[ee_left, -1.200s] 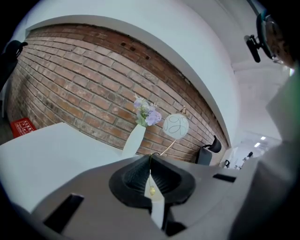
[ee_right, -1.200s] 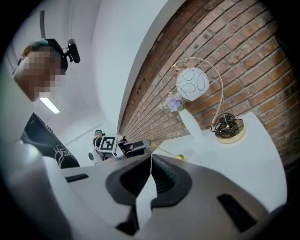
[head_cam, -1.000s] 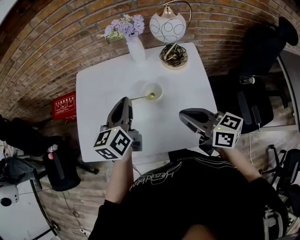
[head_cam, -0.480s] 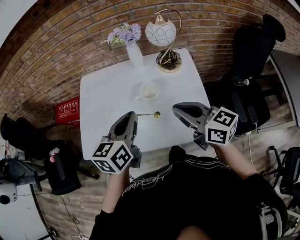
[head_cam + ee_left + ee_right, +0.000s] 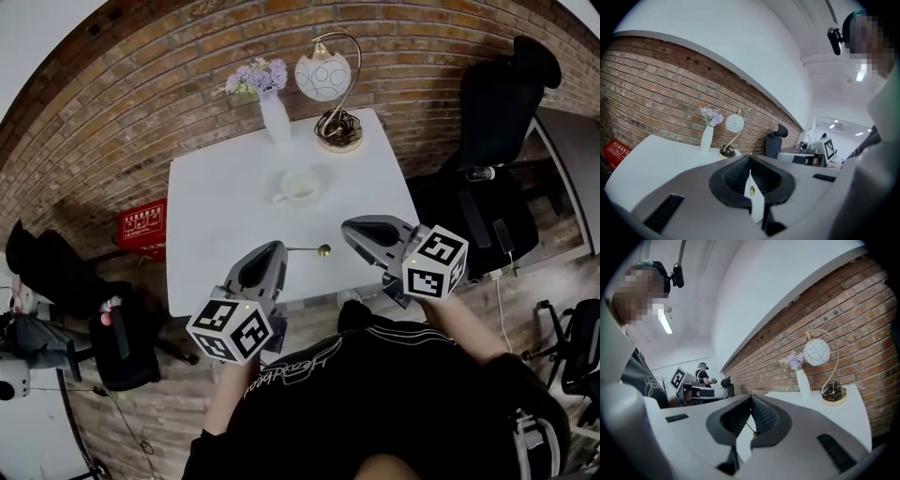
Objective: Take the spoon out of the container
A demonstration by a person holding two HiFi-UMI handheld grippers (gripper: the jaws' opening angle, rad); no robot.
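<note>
A white cup (image 5: 300,186) stands in the middle of the white table (image 5: 216,225). My left gripper (image 5: 279,249) hovers over the table's near edge, shut on the handle of a thin gold spoon (image 5: 309,249). The spoon juts right, its bowl clear of the cup and in the air. In the left gripper view the jaws (image 5: 750,157) meet, with the spoon (image 5: 751,190) a thin line and a gold dot below them. My right gripper (image 5: 347,227) floats just right of the spoon's bowl, shut with nothing in it (image 5: 751,397).
At the table's far edge stand a white vase of lilac flowers (image 5: 275,117) and a globe lamp (image 5: 323,80) on a brass base. A black office chair (image 5: 497,122) is to the right, a red box (image 5: 141,225) on the floor to the left.
The spoon's bowl was at the cup's rim a second ago; my left gripper has drawn it out and back to the near edge. Both grippers moved nearer the person.
</note>
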